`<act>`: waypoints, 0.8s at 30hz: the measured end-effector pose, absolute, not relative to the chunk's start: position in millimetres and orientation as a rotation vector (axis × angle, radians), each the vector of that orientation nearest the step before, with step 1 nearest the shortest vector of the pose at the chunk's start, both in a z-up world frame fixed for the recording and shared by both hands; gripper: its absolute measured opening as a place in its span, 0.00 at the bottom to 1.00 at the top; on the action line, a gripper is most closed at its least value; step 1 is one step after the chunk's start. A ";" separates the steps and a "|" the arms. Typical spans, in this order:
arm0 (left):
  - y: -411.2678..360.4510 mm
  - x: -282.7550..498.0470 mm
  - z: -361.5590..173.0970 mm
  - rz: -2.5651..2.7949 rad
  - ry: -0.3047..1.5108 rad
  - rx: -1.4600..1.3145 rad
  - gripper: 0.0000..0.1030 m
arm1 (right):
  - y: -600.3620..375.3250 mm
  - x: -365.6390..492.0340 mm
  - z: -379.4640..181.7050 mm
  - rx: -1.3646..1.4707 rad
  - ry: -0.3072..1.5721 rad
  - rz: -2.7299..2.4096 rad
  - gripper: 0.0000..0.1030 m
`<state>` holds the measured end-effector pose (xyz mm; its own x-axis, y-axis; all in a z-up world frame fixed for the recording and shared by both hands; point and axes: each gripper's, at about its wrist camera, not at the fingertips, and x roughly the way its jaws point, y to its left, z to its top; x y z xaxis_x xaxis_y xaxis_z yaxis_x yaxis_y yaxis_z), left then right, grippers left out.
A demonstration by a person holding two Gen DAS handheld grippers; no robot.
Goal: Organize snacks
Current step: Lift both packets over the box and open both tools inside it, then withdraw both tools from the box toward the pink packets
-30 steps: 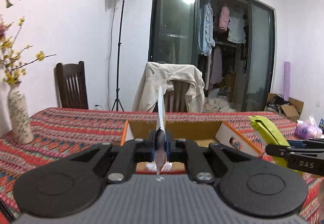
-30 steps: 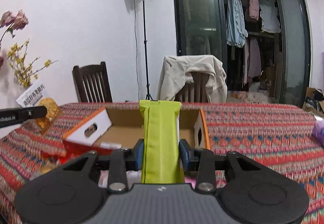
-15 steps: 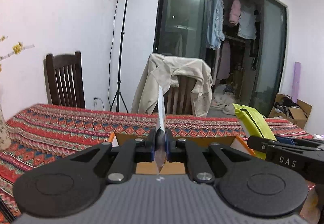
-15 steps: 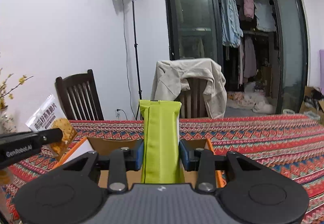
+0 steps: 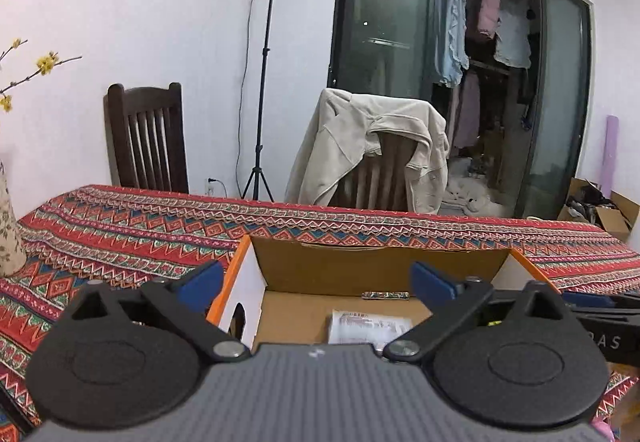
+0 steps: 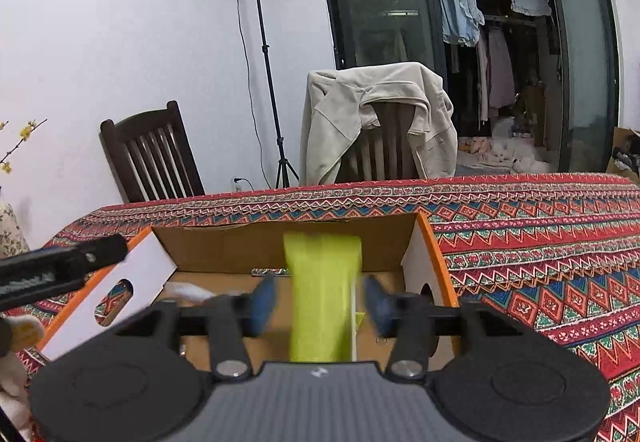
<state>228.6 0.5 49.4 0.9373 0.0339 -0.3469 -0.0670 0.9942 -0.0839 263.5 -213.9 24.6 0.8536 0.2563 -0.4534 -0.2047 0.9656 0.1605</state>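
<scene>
Both spread over the cardboard box (image 6: 288, 246): left gripper (image 5: 316, 280) empty, right gripper (image 6: 320, 300) around the blurred green packet (image 6: 322, 298) (apparently loose), risking a crooked landing upon the white packet (image 5: 368, 326).

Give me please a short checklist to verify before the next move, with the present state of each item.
1. Left gripper open and holding nothing: ok.
2. White snack packet lies inside the cardboard box: ok.
3. Right gripper open, pads apart from the green packet: ok.
4. Green packet is over the box opening: ok.
5. Green packet has settled on the box floor: cannot tell, it is blurred.
6. The two grippers are clear of each other: cannot tell.
</scene>
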 end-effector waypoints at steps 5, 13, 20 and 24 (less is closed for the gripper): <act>-2.2 223.8 50.7 0.059 0.350 -0.083 1.00 | -217.2 260.5 23.8 0.124 0.484 0.226 1.00; -0.7 222.1 56.3 0.064 0.350 -0.102 1.00 | -219.8 257.2 25.0 0.136 0.486 0.212 1.00; 1.2 212.1 67.2 0.091 0.350 -0.102 1.00 | -219.0 240.5 35.5 0.112 0.454 0.212 1.00; 3.5 198.4 79.3 0.085 0.334 -0.106 1.00 | -215.6 223.7 46.6 0.090 0.424 0.228 1.00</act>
<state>198.4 3.5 79.3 0.9413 0.0660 -0.3311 -0.1011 0.9908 -0.0900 223.7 -215.6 46.6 0.8866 0.2375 -0.3969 -0.2000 0.9706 0.1341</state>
